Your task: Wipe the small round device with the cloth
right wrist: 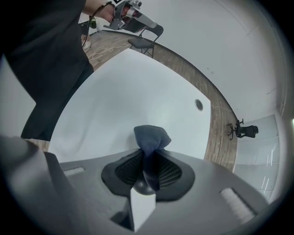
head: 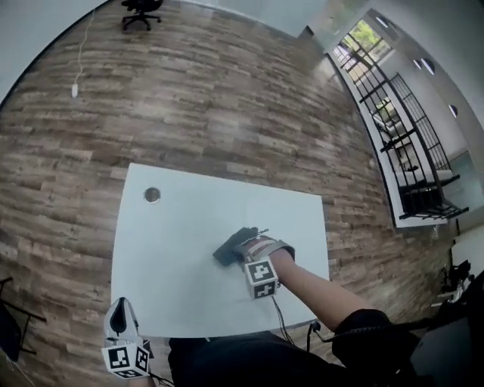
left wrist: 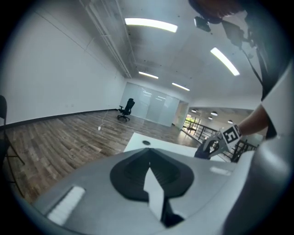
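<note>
Firstly, the left gripper (head: pixel 119 311) hung at the near left corner of the white table (head: pixel 189 302), just off its edge, marker cube nearest the person. In the left gripper view its dark pads (left wrist: pixel 138 172) met along one line with nothing between them: clenched, empty.

Small round device (head: pixel 152 195) lay flat on the table near the far left corner, alone, well apart from both grippers. It showed as a dark disc in the left gripper view (left wrist: pixel 146 142) and in the right gripper view (right wrist: pixel 199 104).

Right gripper (head: pixel 246 246) was over the middle of the table, toward its right half, pointing steeply down. Its jaws were grasping the dark blue cloth (right wrist: pixel 151 135), pinched between the pads, with a bunched end sticking out past the tips. From the head view the cloth (head: pixel 229 249) sat to the left of the gripper; whether it touched the tabletop could not be determined.

Beyond the table: wood plank floor (head: pixel 227 98), black office chair (head: pixel 142 9) far left, railing (head: pixel 393 113) at far right.
</note>
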A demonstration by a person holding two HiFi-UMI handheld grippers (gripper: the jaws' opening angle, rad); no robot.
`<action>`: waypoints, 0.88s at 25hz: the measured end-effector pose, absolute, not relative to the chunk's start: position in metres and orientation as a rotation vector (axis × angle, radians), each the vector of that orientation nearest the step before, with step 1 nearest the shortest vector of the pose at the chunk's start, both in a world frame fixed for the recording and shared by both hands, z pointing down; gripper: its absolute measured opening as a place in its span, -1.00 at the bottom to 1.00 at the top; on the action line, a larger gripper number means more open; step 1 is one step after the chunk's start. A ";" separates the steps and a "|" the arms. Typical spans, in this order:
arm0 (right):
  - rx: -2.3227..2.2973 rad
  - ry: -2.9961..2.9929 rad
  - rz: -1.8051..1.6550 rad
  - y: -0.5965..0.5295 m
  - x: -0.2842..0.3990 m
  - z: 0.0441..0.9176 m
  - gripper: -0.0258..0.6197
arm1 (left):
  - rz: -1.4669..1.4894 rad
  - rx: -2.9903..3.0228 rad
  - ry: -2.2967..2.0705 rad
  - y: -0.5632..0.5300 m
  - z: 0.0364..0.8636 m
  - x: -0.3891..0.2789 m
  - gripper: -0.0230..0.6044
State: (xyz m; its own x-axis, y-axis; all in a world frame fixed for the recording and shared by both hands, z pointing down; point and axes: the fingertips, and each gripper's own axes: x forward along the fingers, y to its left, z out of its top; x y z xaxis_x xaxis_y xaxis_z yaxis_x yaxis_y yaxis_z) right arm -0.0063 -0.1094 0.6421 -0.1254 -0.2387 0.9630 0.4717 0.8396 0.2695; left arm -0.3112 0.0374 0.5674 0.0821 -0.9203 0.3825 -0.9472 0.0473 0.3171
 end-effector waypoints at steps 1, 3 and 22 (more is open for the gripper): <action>-0.192 -1.577 -0.609 -0.105 -0.005 0.644 -0.71 | 0.059 1.889 -1.827 0.033 0.567 -0.309 -0.90; -0.179 -1.566 -0.590 -0.099 0.001 0.648 -0.71 | 0.028 1.925 -1.806 0.024 0.567 -0.304 -0.90; -0.139 -1.614 -0.354 -0.037 0.024 0.699 -0.71 | 0.140 2.000 -1.753 0.030 0.558 -0.302 -0.90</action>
State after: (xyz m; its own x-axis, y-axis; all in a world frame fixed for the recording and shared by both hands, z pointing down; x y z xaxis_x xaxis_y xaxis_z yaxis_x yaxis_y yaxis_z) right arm 0.0242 -0.0371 0.6991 -0.0792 -0.1242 0.9891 0.3011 0.9429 0.1425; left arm -0.3021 0.0296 0.5578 0.1771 -0.9088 0.3778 -0.9573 -0.0699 0.2806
